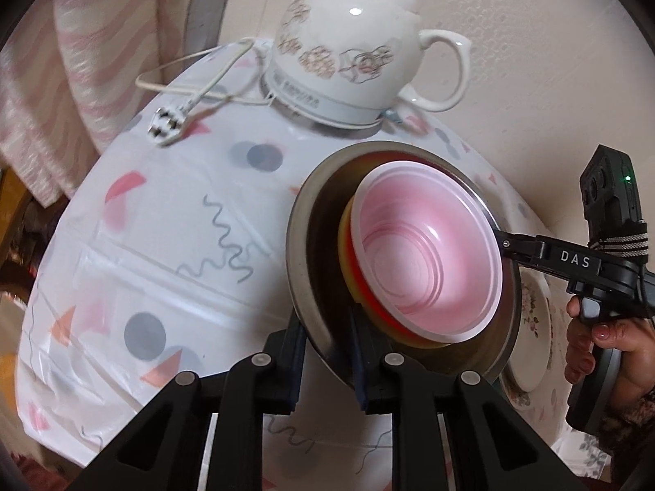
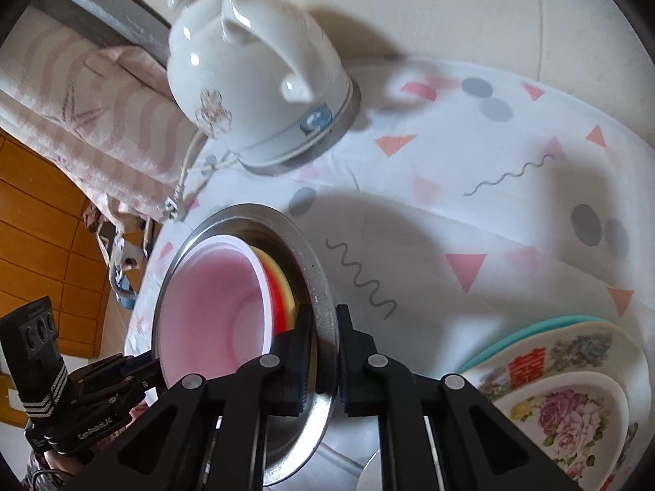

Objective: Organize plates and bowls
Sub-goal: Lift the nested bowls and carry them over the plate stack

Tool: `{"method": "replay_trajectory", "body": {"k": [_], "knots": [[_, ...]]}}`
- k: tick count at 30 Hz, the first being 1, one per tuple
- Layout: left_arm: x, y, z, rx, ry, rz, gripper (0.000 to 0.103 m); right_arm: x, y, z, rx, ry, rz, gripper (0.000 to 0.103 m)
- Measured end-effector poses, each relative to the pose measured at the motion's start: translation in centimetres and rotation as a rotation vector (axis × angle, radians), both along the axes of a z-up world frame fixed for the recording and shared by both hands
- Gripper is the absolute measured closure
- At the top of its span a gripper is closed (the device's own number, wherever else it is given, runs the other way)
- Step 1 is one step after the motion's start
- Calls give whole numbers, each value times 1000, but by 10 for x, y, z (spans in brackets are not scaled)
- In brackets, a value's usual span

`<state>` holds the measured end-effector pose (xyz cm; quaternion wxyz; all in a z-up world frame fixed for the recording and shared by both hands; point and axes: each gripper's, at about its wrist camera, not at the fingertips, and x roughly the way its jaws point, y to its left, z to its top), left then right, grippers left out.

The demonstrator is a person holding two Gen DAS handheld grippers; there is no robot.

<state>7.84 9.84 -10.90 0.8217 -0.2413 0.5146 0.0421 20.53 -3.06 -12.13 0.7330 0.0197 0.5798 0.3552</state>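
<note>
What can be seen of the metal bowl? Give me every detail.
The metal bowl is a wide, shiny steel-looking bowl with a flat rim, the outermost of a nested stack: a yellow bowl, a red bowl and a pink bowl sit inside it. The left gripper clamps its near rim; the right gripper clamps the opposite rim. It hangs tilted over the patterned tablecloth, in front of the white kettle.

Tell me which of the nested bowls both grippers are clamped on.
The outermost steel bowl: left gripper and right gripper each pinch its metal rim. The pink bowl and the red and yellow ones under it just sit inside, ungripped.
</note>
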Motion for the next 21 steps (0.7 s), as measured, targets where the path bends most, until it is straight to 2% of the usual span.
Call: {"method": "replay_trajectory", "body": {"k": [8,15,21], "knots": [[23,-11,26,5,-60,-156,84,-14,-37,28,63,-41,-171,93],[53,-47,42,-4,-107,-328,85,-30,-92,44,84,-78,-361,93],[72,-89,39,-19,-108,-456,85,-46,-143,44,90,-77,-529,93]]}}
